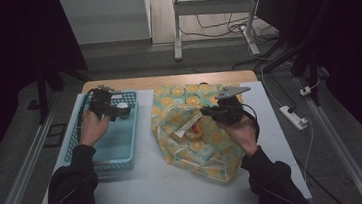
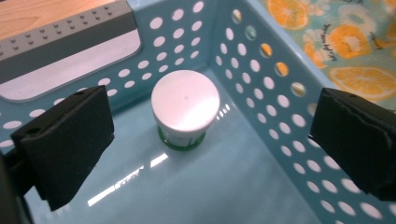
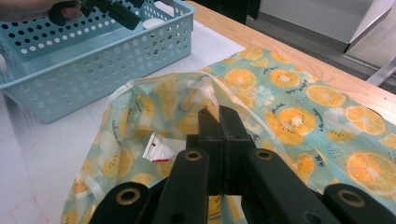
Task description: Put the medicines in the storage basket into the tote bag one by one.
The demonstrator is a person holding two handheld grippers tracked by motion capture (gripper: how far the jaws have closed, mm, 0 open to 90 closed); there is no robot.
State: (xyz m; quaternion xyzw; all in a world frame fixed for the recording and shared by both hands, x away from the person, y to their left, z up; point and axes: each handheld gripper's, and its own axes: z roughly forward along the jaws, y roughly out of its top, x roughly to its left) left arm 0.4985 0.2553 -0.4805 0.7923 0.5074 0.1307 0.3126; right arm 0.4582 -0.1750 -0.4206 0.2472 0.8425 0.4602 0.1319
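While small script on the orange-print bag [image 3: 299,93] stays unreadable, the right hand-held gripper [image 3: 219,122] clamps its edge.

A small white-capped jar [image 2: 185,108] stands upright on the floor of the light blue perforated basket [image 1: 123,152], near the far corner by the wall facing the bag. Its flat round lid is white; a green band shows at its base. The orange-slice-print fabric bag [image 1: 214,156] lies on the counter just beside the basket, its mouth pulled open. A small clear packet [image 3: 160,150] with a red mark lies inside.
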